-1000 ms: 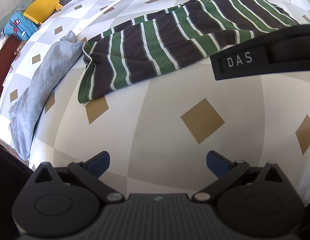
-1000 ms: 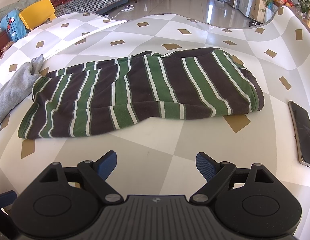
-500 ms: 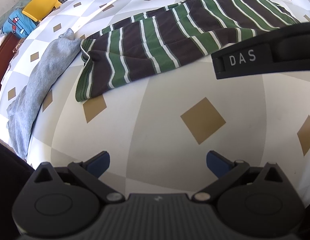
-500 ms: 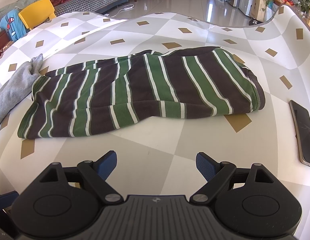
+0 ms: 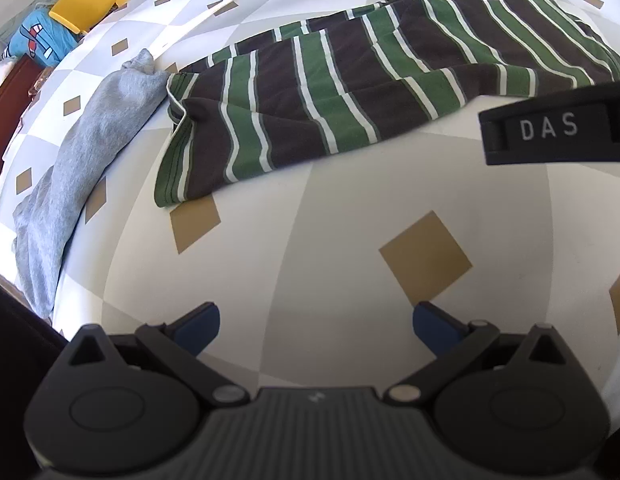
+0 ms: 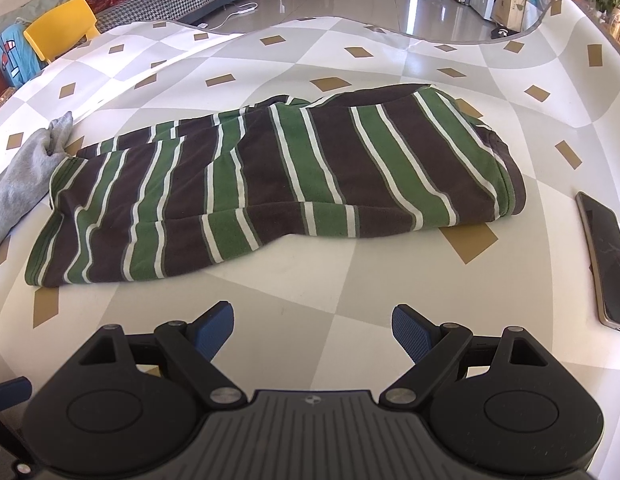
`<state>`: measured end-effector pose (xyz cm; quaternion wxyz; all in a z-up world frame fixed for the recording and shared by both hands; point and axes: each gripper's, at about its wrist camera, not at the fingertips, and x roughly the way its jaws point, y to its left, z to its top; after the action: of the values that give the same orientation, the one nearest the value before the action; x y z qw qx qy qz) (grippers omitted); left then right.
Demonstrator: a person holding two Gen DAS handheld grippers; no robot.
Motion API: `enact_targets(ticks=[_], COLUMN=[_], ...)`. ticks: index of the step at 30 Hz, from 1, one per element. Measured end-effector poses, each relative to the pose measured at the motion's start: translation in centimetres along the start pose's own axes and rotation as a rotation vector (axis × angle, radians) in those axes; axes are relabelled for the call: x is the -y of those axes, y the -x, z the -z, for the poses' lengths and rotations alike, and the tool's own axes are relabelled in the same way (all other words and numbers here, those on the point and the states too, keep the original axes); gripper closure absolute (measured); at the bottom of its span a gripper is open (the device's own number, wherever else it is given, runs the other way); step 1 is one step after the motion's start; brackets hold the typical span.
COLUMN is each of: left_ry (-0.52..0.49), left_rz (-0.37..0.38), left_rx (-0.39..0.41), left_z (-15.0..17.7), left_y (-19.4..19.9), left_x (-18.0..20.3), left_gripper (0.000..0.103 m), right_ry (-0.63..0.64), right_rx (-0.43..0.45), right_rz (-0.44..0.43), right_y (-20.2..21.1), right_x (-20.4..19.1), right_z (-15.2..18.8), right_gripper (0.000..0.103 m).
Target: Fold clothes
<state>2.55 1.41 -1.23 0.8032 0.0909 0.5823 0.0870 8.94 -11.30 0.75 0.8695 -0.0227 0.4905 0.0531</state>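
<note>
A dark brown shirt with green and white stripes point(image 6: 270, 184) lies folded lengthwise across the checked tablecloth point(image 6: 317, 292); in the left wrist view the shirt point(image 5: 349, 92) stretches from the centre left to the upper right. My right gripper point(image 6: 312, 328) hovers open over bare cloth just in front of the shirt's near edge, nothing between its blue pads. My left gripper point(image 5: 315, 326) is open too, above bare tablecloth point(image 5: 294, 240) short of the shirt's lower left corner. The black right gripper body marked DAS point(image 5: 557, 128) juts in from the right edge.
A grey garment point(image 5: 82, 160) lies along the table's left edge, touching the shirt's left end, and shows as the grey garment point(image 6: 22, 176) at the far left. A phone point(image 6: 605, 256) rests near the right edge. A yellow chair point(image 6: 62, 28) and a sofa stand beyond the table.
Both grippers have barely shifted and stay open. The shirt lies as before.
</note>
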Motion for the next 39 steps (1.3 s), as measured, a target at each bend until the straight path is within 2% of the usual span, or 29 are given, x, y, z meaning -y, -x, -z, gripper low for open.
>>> enact_targets(ticks=[6,14,17,25,35,39], left_ry=[0.04,0.086,0.106,0.165,0.192,0.198], left_rz=[-0.022,-0.071,-0.09,-0.084,-0.091,-0.094], left_rx=[-0.003,0.037,0.044,0.033,0.027,0.051], left_z=[-1.6,-5.1,-6.5,-9.0,-9.8,-9.8], left_y=[-0.7,-1.4,-2.0,-3.4,-4.4,-4.5], left_x=[-0.9,-1.4,-1.5,-1.5,-1.3,-1.4], left_gripper=[0.0,0.0,0.0,0.0,0.0,0.0], right_ry=[0.021,0.078,0.041,-0.06,-0.09,-0.102], right_rx=[0.005,0.028,0.048,0.051,0.042,0.027], right_rz=[-0.014,-0.025,-0.028,-0.042,-0.04,-0.005], right_y=[-0.4,-2.3,-2.8,-4.5,-5.5,-6.5], right_x=[0.8,2.3,3.8,6.3,7.0,7.3], right_z=[-1.6,-4.1,-5.3,-7.6,-8.0,-8.0], right_gripper=[0.017,0.017,0.017,0.017,0.017,0.017])
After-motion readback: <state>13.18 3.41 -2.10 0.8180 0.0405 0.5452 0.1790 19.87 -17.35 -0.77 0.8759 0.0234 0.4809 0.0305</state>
